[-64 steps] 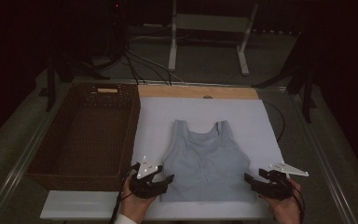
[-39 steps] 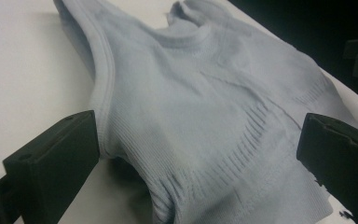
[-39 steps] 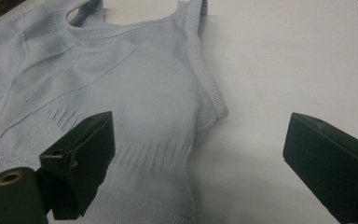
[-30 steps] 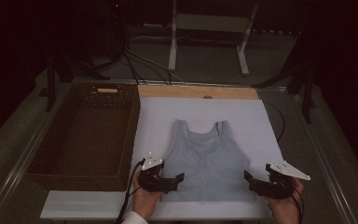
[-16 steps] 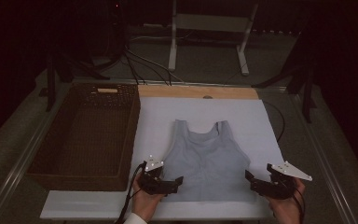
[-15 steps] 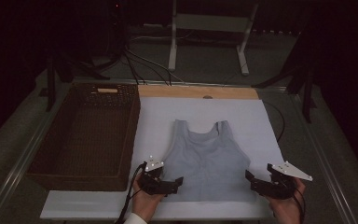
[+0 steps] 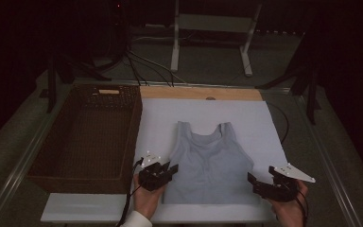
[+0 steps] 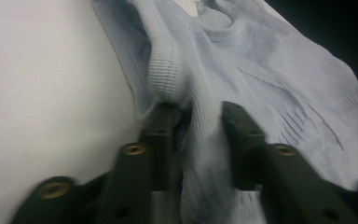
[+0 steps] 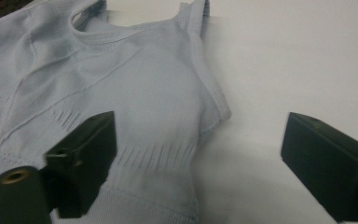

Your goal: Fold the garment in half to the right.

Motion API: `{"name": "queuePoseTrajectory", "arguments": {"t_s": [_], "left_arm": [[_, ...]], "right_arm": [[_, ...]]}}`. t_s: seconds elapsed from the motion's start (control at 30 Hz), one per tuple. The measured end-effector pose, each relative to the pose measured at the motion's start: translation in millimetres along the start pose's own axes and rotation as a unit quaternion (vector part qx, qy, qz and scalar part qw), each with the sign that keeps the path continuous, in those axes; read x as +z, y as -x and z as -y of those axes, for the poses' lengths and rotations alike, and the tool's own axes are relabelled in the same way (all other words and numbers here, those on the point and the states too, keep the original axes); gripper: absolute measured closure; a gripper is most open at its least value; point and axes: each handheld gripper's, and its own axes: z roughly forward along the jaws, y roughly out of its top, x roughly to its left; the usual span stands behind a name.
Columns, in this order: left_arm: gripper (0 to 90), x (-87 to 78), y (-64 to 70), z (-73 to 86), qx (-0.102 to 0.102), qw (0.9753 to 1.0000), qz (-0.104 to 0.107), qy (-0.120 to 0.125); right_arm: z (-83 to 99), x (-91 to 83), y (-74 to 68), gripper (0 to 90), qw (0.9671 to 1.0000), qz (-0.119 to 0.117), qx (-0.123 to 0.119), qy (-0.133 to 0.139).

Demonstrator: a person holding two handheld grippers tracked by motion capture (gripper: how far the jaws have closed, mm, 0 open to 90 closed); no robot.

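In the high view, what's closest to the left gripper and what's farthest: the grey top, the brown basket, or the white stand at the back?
From the left gripper:
1. Grey top: right at the gripper, its near left edge between the jaws.
2. Brown basket: just to the left, on the table's left side.
3. White stand: far back, on the floor beyond the table.

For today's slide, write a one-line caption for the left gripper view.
Left claw pinching a bunched fold of the pale blue tank top on the white mat.
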Motion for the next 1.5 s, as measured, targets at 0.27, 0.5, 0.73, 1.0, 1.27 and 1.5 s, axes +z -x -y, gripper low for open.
{"name": "queuePoseTrajectory", "arguments": {"t_s": [0.27, 0.5, 0.73, 1.0, 1.27, 1.5], "left_arm": [[82.6, -6.9, 4.4, -5.4, 0.019, 0.9997, -0.015, -0.003], [82.9, -17.2, -2.5, -12.2, 0.015, 0.9986, -0.051, 0.0], [83.7, -25.7, -5.3, -16.5, 0.003, 0.9976, -0.068, 0.011], [83.2, -23.8, -2.8, -19.1, -0.004, 0.9979, -0.064, -0.01], [83.0, -23.5, 6.7, -30.1, -0.007, 0.9991, -0.042, -0.006], [83.0, -20.9, 21.1, -42.2, 0.005, 0.9998, -0.016, -0.005]], "right_arm": [[0.2, -0.5, 0.3, 13.0, 1.0, -0.001, -0.001, 0.001], [0.2, -0.1, 0.0, 13.0, 1.0, -0.002, -0.002, 0.001], [0.2, -0.5, 0.0, 13.1, 1.0, -0.001, 0.0, 0.002], [0.1, -0.2, -0.4, 13.3, 1.0, -0.002, 0.0, 0.002], [-0.2, -0.5, 0.4, 13.4, 1.0, -0.002, 0.005, 0.005], [-0.1, -1.2, 1.4, 13.4, 1.0, -0.004, 0.006, 0.006]]}}
